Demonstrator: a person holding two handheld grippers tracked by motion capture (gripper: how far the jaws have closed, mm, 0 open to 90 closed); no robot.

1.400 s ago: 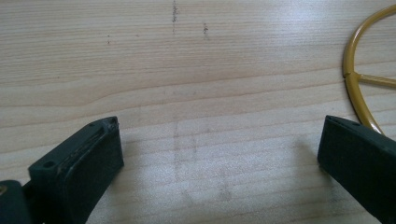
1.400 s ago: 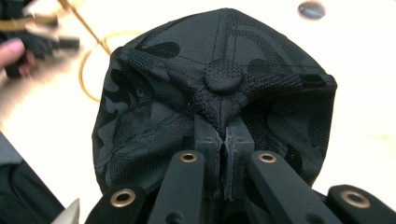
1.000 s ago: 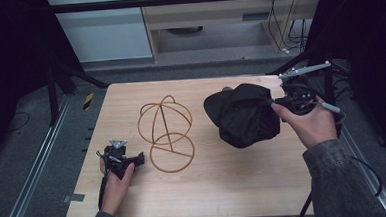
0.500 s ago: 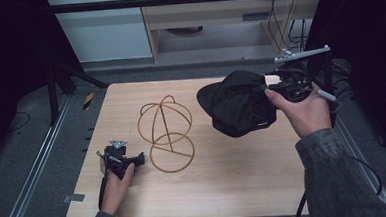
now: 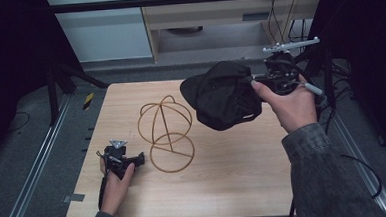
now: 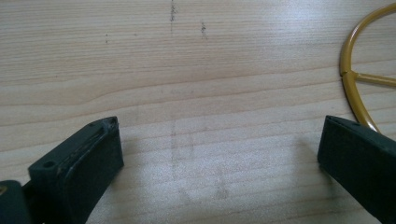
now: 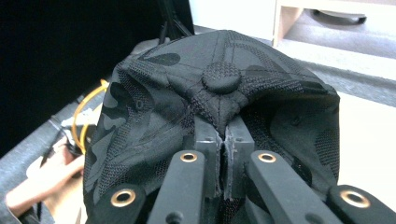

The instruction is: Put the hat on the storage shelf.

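Jaws pinched on the black camouflage-pattern fabric cap (image 5: pixel 225 94), my right gripper (image 5: pixel 272 78) has lifted it off the table (image 5: pixel 234 176) in the high view, likely bound for the gold wire-frame hat stand (image 5: pixel 166 134); in the left gripper view my left gripper (image 6: pixel 219 158) rests wide open and empty beside that stand; the right gripper view shows the cap's crown clamped.

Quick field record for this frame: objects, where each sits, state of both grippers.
table: wooden top
cap: black cap, lifted off the table, right of the stand
stand: gold wire stand, upright on the table, bare
right gripper: right gripper fingers pinched shut on cap fabric below its top button
left gripper: left gripper open, low over the table beside the stand's base ring, holding nothing
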